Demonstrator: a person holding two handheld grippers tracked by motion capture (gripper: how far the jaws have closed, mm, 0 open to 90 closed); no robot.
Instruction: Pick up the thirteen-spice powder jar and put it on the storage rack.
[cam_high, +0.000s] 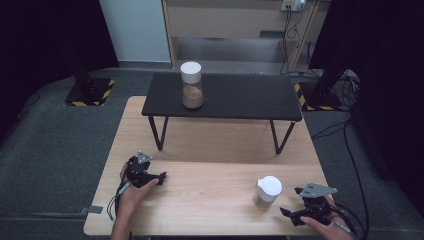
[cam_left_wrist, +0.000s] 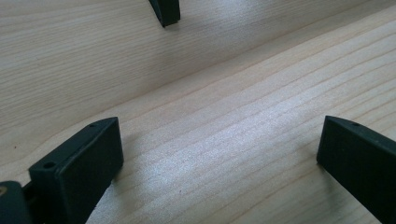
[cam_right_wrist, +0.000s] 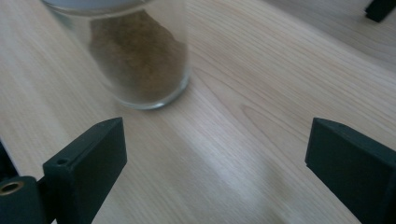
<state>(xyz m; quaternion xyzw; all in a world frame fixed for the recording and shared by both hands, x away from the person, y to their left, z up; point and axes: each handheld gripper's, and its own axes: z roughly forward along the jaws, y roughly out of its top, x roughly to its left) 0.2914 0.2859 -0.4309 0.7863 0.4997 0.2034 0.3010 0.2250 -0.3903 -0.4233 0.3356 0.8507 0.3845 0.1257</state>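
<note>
Jar (cam_high: 267, 193) of brown powder (white lid on) stands upright on the near right of the wooden table (cam_high: 210, 195), just left of my right claw (cam_high: 292, 212), whose jaws gape empty; my left claw (cam_high: 159, 177) idles open, well apart.

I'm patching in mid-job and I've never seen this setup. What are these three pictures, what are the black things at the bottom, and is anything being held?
No robot here: a person holds a two-jaw tool in each hand. The high view looks down from above the person's side onto a wooden table. The left tool rests at the left, the right tool at the right.

The other two pictures come from cameras riding on the tools; the black blocks at the bottom are each tool's own jaws. Both stand wide apart with bare wood between them, so nothing is held.

A white-lidded jar of brown powder stands on the table just ahead of the right tool. A second jar stands on the small black table farther back.
</note>
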